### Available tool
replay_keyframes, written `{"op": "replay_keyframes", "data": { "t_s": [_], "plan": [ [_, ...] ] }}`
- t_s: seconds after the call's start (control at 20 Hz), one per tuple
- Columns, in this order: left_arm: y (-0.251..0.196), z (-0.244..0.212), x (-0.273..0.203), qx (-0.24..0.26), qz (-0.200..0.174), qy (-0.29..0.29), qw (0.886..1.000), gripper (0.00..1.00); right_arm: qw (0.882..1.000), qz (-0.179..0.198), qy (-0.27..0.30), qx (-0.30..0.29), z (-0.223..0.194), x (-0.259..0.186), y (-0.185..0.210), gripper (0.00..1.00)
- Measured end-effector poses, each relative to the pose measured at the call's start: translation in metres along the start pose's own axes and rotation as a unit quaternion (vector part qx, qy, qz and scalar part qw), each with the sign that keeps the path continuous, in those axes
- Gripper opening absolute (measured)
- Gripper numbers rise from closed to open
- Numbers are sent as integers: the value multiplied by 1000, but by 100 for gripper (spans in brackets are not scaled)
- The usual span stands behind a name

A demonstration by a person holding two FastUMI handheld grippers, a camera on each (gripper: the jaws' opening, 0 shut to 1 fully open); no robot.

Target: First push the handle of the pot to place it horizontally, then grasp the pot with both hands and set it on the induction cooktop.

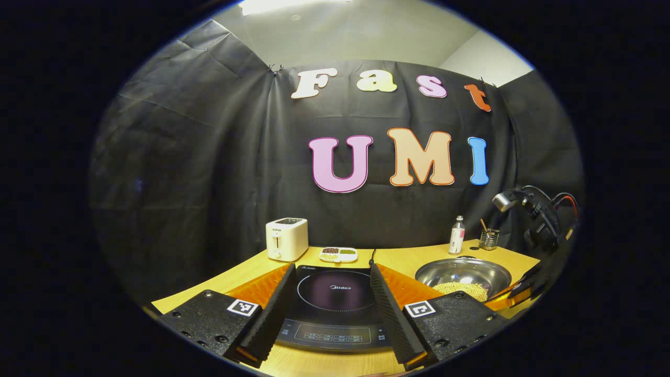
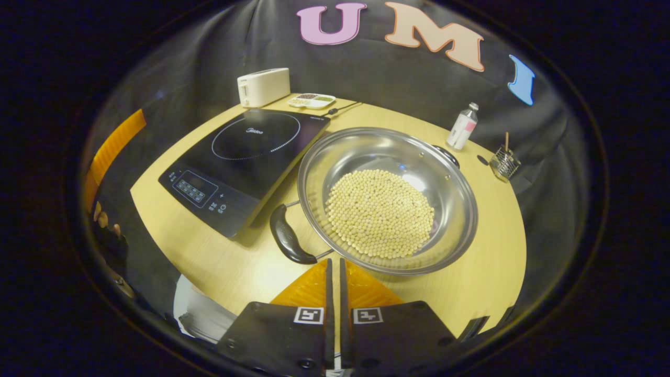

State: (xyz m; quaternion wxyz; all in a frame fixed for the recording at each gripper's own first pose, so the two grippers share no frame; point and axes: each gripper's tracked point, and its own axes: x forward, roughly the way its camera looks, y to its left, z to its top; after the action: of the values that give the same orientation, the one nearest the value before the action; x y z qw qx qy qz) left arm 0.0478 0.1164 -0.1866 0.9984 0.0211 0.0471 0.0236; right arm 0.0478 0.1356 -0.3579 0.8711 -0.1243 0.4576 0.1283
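- Just ahead of the right gripper (image 2: 335, 269): pot (image 2: 387, 201) of beans on the table (image 2: 230, 262), handle (image 2: 287, 235) near the pressed-together fingers, untouched.
- Between the left gripper's (image 1: 331, 309) wide-apart fingers: induction cooktop (image 1: 335, 301), nothing held.

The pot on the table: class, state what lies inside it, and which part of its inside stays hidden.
Inside the pot lies a heap of small pale round beans, with bare shiny metal around it. The pot's bottom beneath the heap is covered.
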Motion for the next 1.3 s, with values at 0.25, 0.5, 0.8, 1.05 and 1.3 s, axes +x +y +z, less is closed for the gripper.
{"op": "replay_keyframes", "data": {
  "t_s": [0.25, 0.5, 0.8, 1.05, 1.3],
  "plan": [
    [8, -1, 3, -2, 11, 0, 1000, 87, 1000, -8, 16, -9, 5, 19, 9, 3],
    [10, -10, 8, -7, 10, 12, 1000, 86, 1000, 1, 22, -17, 13, 26, 30, 4],
    [12, -9, 8, -7, 11, 10, 1000, 86, 999, -5, 18, -35, 33, 42, 45, 3],
    [9, -17, 9, -16, 4, 21, 1000, 86, 999, 1, 14, -29, 54, 55, 57, 2],
    [7, -21, 11, -20, 2, 27, 999, 82, 1000, 0, 13, -28, 73, 69, 65, 0]
  ]
}}
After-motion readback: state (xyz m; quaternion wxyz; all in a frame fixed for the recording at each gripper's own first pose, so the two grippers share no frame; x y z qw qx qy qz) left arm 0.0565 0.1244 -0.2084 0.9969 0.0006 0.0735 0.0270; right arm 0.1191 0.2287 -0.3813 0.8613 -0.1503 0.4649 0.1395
